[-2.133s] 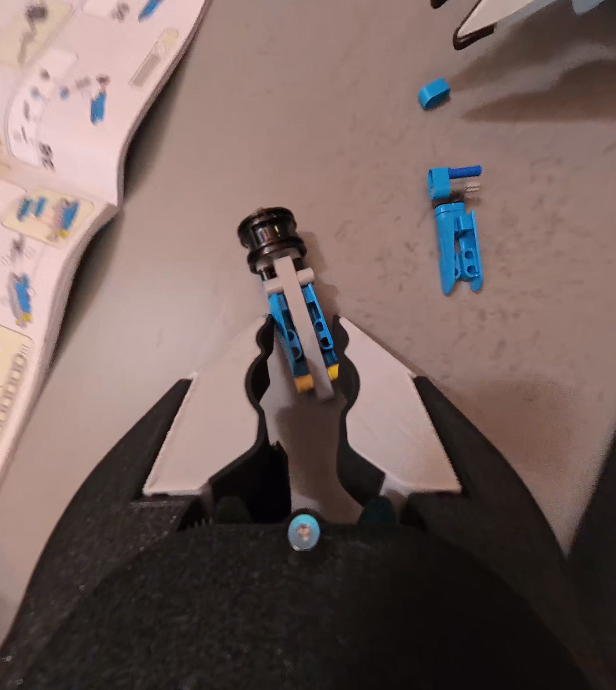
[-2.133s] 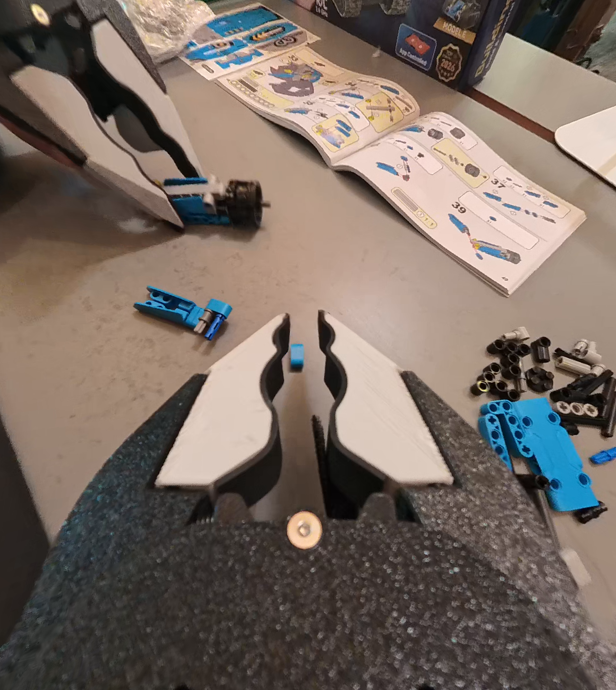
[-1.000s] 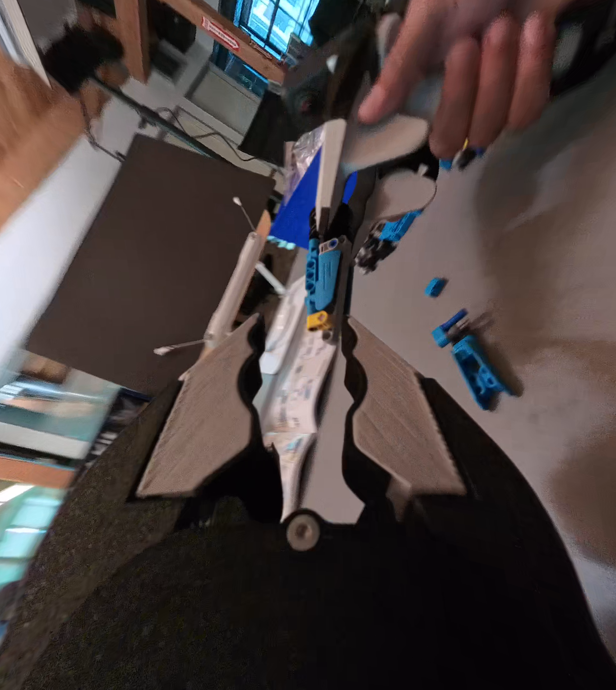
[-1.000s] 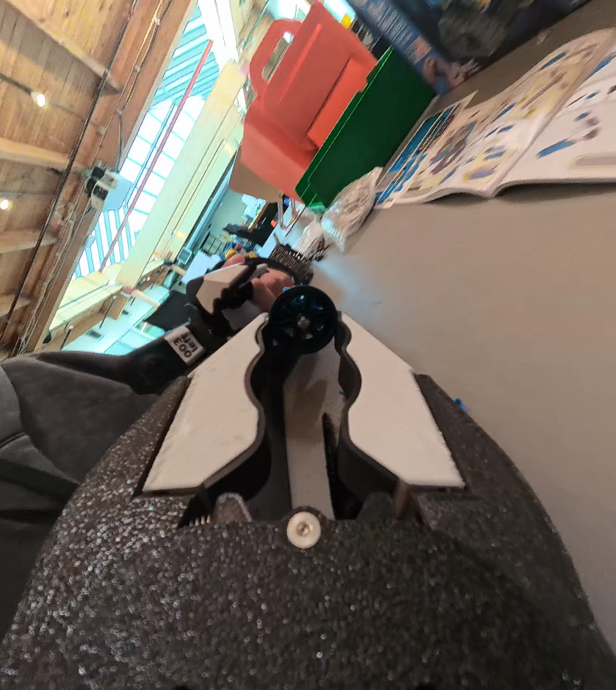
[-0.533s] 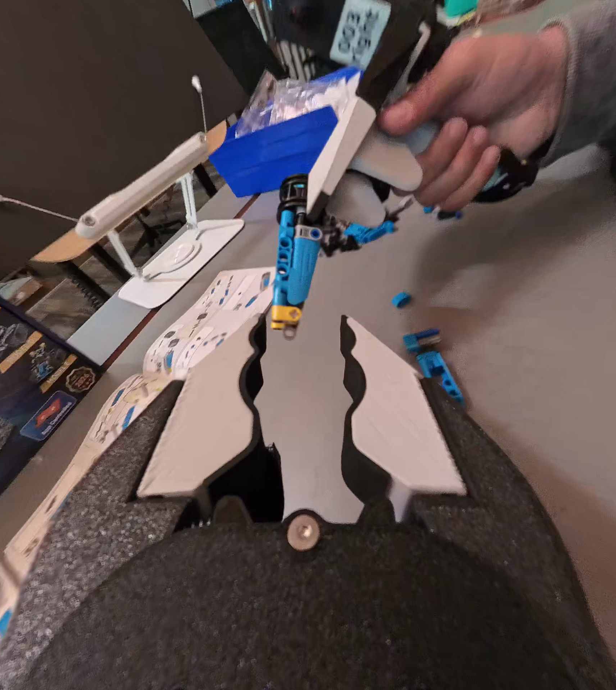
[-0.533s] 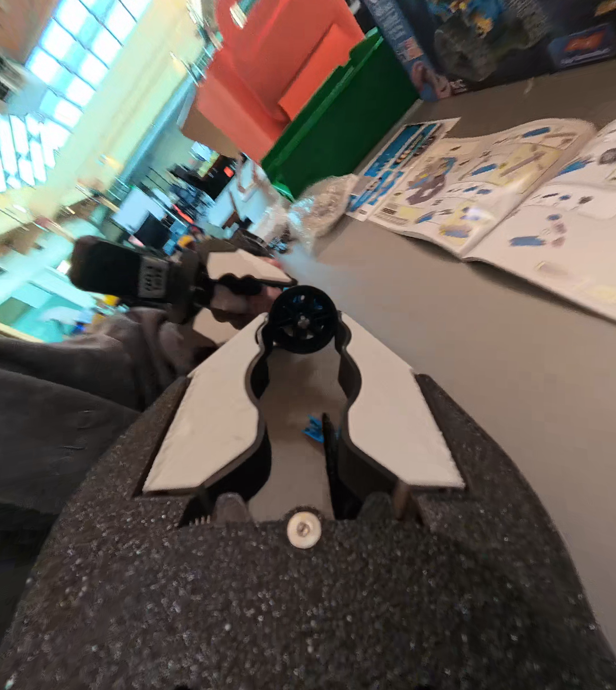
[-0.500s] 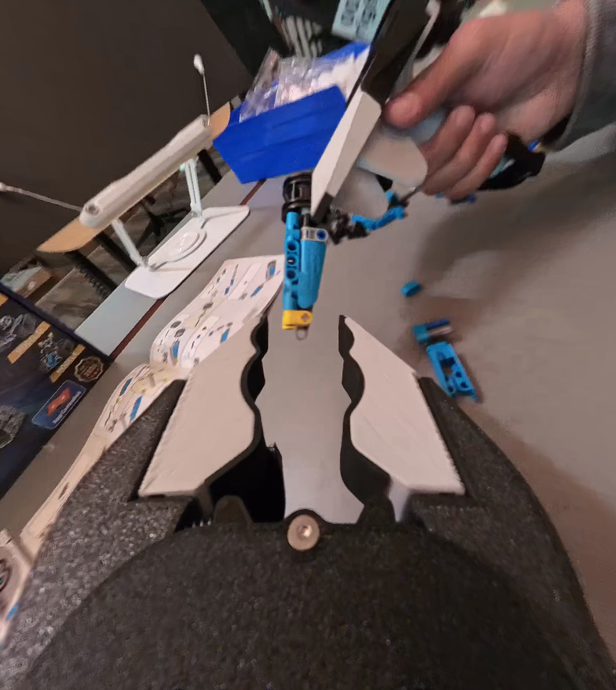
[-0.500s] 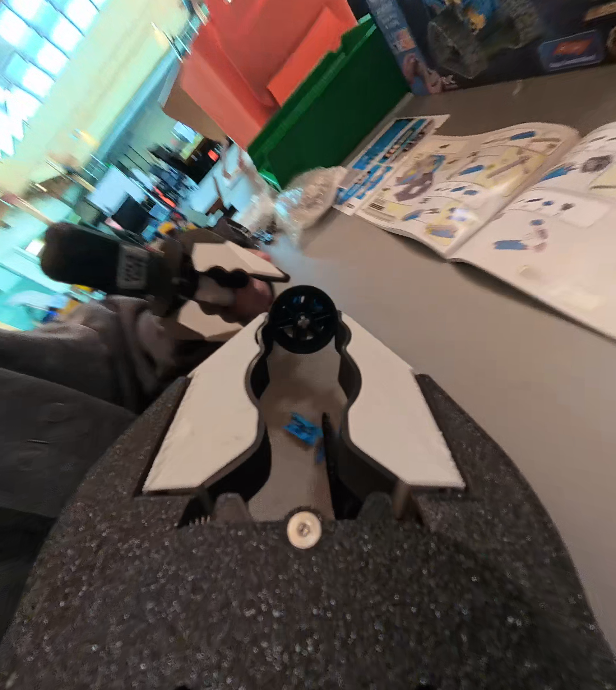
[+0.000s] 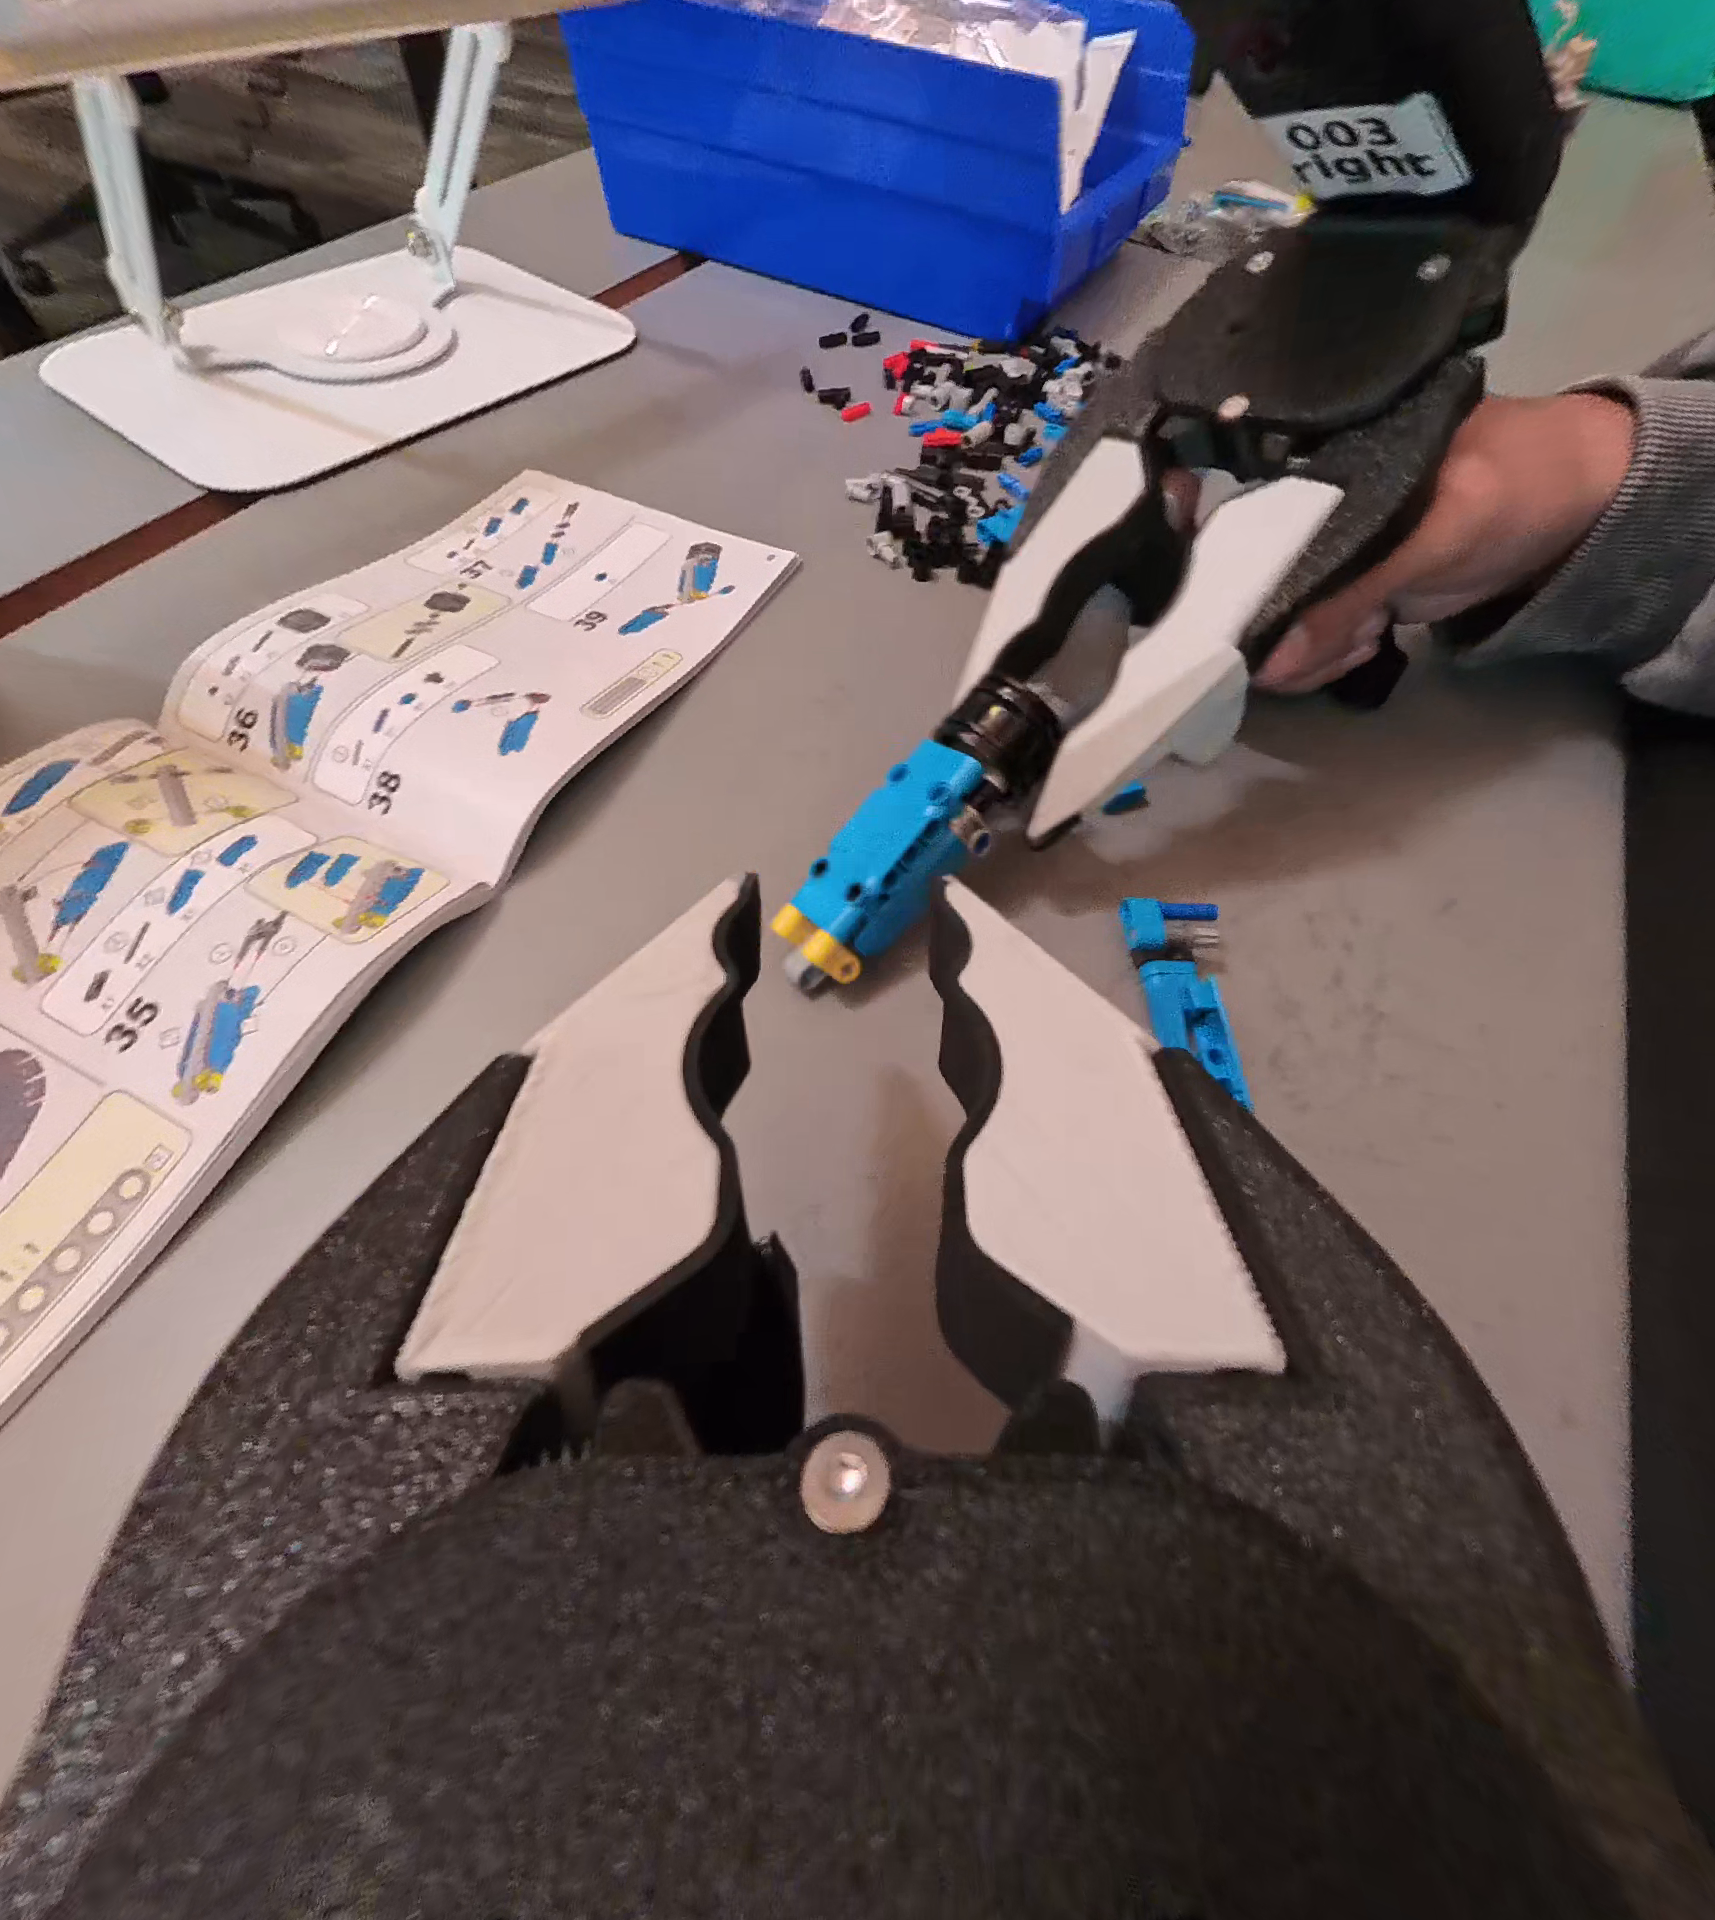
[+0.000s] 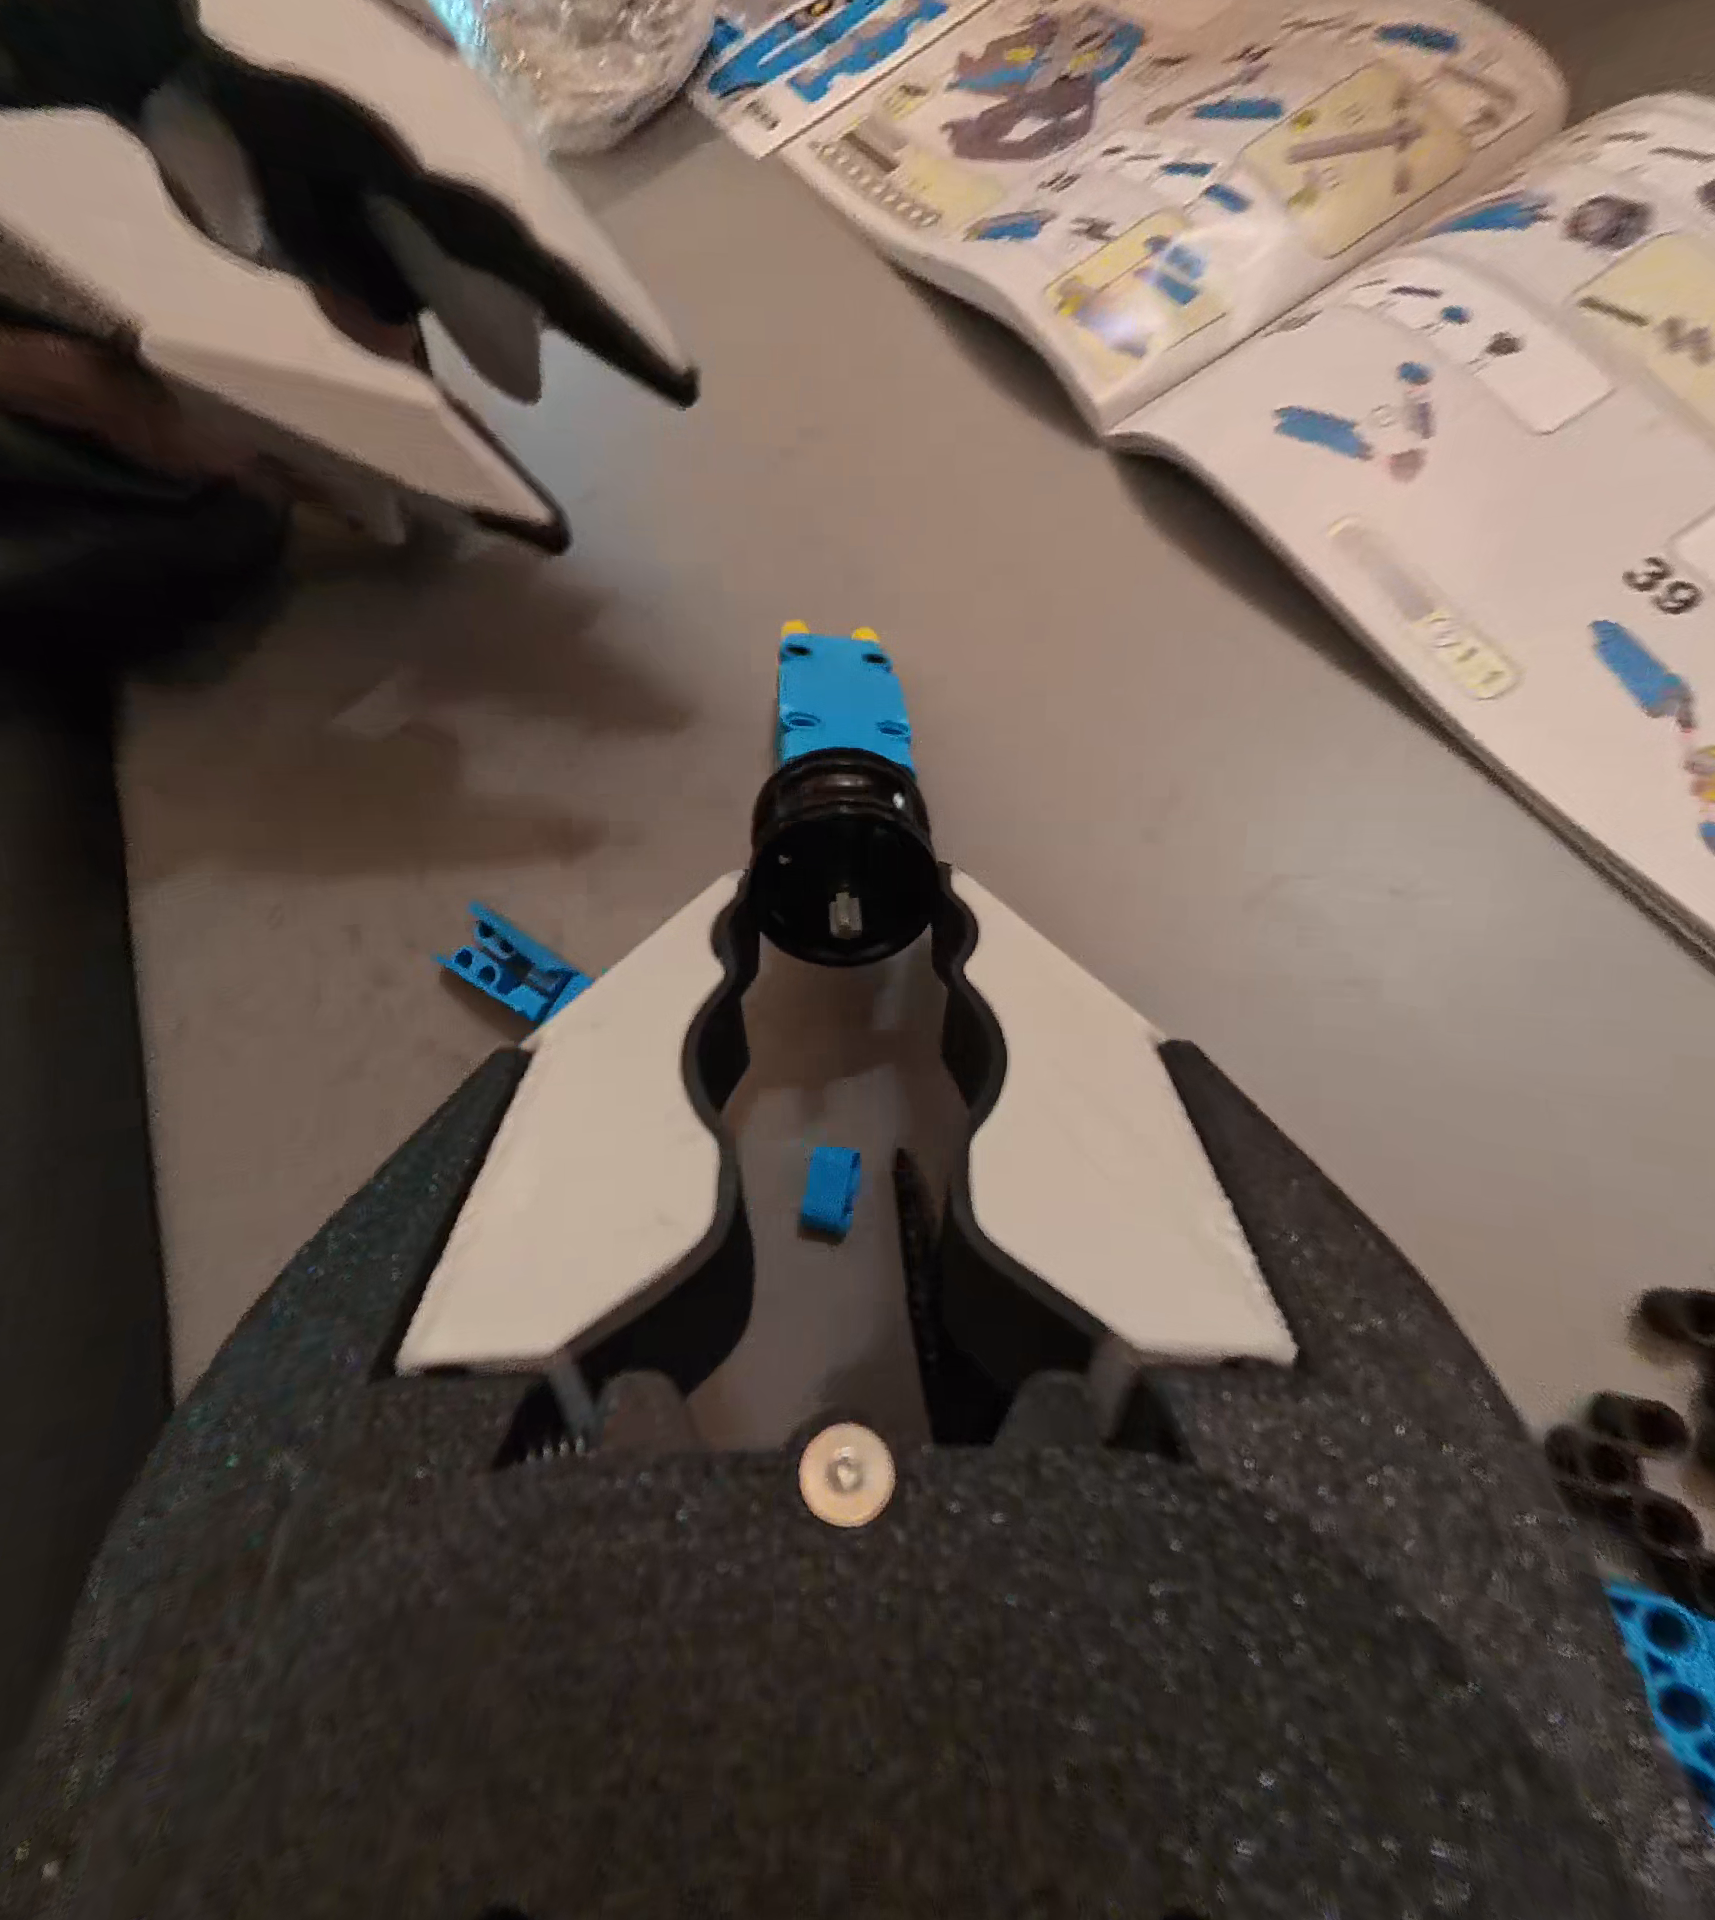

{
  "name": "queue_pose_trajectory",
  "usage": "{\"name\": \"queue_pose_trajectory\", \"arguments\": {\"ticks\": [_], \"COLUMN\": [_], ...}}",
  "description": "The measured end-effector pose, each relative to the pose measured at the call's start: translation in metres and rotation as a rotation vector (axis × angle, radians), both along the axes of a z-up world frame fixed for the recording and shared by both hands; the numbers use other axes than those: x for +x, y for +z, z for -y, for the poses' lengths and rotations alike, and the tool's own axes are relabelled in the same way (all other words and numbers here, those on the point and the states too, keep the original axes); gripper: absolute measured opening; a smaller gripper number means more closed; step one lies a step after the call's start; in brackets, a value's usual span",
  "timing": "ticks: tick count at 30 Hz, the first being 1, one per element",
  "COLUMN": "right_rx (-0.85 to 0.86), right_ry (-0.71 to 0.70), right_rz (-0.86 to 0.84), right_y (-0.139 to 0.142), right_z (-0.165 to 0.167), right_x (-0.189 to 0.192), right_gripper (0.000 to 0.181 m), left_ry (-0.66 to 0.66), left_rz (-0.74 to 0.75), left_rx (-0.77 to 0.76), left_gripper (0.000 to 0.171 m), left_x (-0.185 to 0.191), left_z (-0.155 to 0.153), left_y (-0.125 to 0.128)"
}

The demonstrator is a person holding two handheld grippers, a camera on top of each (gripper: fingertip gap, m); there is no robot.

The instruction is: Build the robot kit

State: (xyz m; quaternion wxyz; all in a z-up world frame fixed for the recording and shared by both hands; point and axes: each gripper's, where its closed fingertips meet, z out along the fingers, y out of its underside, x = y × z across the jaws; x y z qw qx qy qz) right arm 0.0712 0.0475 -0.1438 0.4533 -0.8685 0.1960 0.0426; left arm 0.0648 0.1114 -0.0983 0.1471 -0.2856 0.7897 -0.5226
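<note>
Right wrist view: right gripper clamped on the black wheel hub of a small brick assembly. Blue body sticks out past the fingertips, two yellow pins at its far end. Assembly sits low over the grey surface; can't tell if it's touching. A small blue brick lies on the surface between the fingers, behind the hub. A blue beam sub-assembly lies just left of the left finger.

Left wrist view: left gripper fingers spread apart, holding nothing. The yellow-pin end of the assembly sits just ahead of its fingertips, in line with the gap. Same blue beam sub-assembly lies just beside its right finger. A person's hand in a grey sleeve holds the right gripper.

Around: open instruction booklet to the left, a pile of small black, grey, red and blue parts further back, blue bin behind that, white stand base at the far left.
</note>
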Motion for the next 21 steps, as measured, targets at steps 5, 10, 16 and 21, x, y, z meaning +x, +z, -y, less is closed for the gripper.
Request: {"name": "queue_pose_trajectory", "arguments": {"ticks": [5, 10, 16, 21], "right_rx": [-0.155, -0.145, -0.057, 0.002], "right_ry": [0.100, 0.094, 0.058, 0.223], "right_rz": [0.180, 0.167, 0.244, 0.221], "right_y": [-0.018, -0.017, 0.020, 0.031], "right_z": [0.000, -0.005, 0.011, 0.017], "right_x": [0.004, 0.005, 0.002, -0.040], "right_gripper": [0.033, 0.041, 0.056, 0.044], "left_ry": [0.041, -0.037, -0.340, -0.439], "left_rz": [-0.046, -0.120, -0.288, -0.222], "left_rx": [-0.016, -0.067, -0.047, 0.157], "left_gripper": [0.026, 0.026, 0.047, 0.049], "left_x": [0.006, -0.005, -0.064, -0.092], "left_z": [-0.010, -0.001, 0.032, 0.047], "left_y": [0.002, 0.001, -0.012, -0.040]}}
